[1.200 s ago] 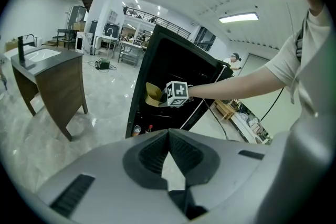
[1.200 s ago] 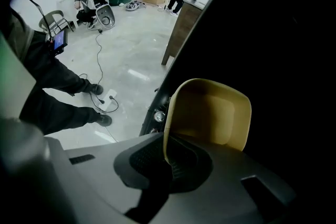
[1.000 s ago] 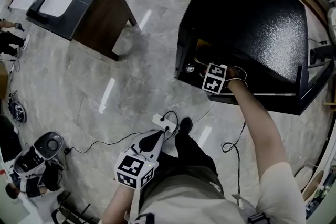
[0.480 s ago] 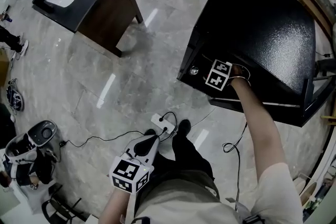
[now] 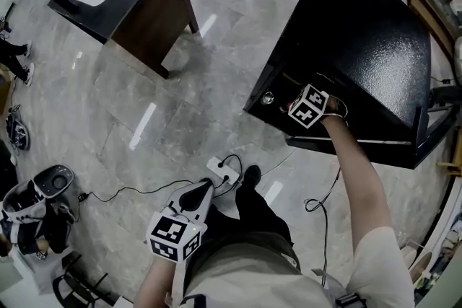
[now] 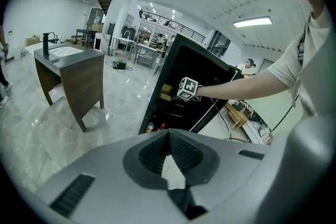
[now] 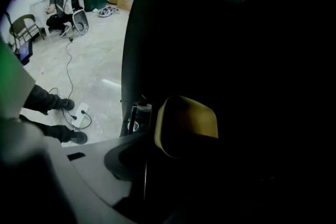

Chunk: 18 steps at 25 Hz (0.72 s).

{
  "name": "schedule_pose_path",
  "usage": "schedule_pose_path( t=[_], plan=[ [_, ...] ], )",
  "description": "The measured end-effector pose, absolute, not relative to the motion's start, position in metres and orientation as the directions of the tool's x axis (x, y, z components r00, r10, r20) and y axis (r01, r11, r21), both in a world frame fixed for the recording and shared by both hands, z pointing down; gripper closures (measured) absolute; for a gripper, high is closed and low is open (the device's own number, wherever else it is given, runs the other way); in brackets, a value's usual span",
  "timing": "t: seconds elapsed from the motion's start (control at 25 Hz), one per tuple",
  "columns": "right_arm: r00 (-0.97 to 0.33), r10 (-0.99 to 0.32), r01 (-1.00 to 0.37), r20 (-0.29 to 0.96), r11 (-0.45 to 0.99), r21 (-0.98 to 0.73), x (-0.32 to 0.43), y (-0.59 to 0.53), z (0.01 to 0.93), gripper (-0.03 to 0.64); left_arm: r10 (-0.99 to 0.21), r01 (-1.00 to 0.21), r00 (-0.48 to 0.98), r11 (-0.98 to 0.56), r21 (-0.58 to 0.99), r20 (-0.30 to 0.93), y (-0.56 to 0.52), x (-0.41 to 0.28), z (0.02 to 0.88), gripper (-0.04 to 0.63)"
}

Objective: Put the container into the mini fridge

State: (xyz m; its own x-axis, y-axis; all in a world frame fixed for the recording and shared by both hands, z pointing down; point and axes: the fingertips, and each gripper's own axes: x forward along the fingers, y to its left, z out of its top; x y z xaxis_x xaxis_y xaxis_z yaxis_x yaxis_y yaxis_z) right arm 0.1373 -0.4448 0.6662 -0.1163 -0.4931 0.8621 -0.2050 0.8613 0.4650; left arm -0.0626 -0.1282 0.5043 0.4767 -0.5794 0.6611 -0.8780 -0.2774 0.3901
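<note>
right tool (image 5: 297, 99) just spread its jaws, releasing the container (image 7: 186, 123) in the mini fridge (image 5: 361, 32); left tool (image 6: 169, 139) clenched.

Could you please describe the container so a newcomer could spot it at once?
Find the black mini fridge standing open on the grey floor. In its dark interior is the container: a rounded yellow box, the only yellow thing there, unlike the small silver can lower down.

No legible text, brand, no. or label anywhere. Only sign-like marks: b/w square code patterns on the lower cube (image 5: 177, 238) at 7 o'clock in head view, and on the upper cube (image 5: 308, 106) at 3 o'clock. Patterns only, no letters or digits.
</note>
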Motion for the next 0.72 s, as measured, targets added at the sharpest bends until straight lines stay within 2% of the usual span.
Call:
schedule_pose_path(
  t=[0.12,0.28,0.48,0.6,0.72],
  plan=[
    [-0.184,-0.53,-0.285,0.827,0.834,0.471,0.131,-0.432,0.638,0.436,-0.594,-0.878,0.476,-0.28,0.388,0.648,-0.129,-0.072,0.499,0.554],
    [-0.358,-0.563,-0.5,0.745,0.789,0.356,0.109,-0.401,0.588,0.437,-0.607,-0.875,0.481,-0.297,0.381,0.632,-0.13,-0.084,0.493,0.554],
    [-0.532,-0.577,-0.71,0.62,0.702,0.045,0.085,-0.351,0.536,0.436,-0.635,-0.879,0.474,-0.304,0.367,0.61,-0.132,-0.109,0.483,0.554],
    [-0.614,-0.589,-0.754,0.526,0.635,-0.169,0.07,-0.322,0.503,0.437,-0.653,-0.878,0.477,-0.32,0.357,0.588,-0.135,-0.122,0.475,0.554],
    [-0.652,-0.611,-0.754,0.449,0.581,-0.306,0.058,-0.289,0.481,0.437,-0.665,-0.871,0.491,-0.356,0.339,0.563,-0.135,-0.13,0.468,0.554]
  ],
)
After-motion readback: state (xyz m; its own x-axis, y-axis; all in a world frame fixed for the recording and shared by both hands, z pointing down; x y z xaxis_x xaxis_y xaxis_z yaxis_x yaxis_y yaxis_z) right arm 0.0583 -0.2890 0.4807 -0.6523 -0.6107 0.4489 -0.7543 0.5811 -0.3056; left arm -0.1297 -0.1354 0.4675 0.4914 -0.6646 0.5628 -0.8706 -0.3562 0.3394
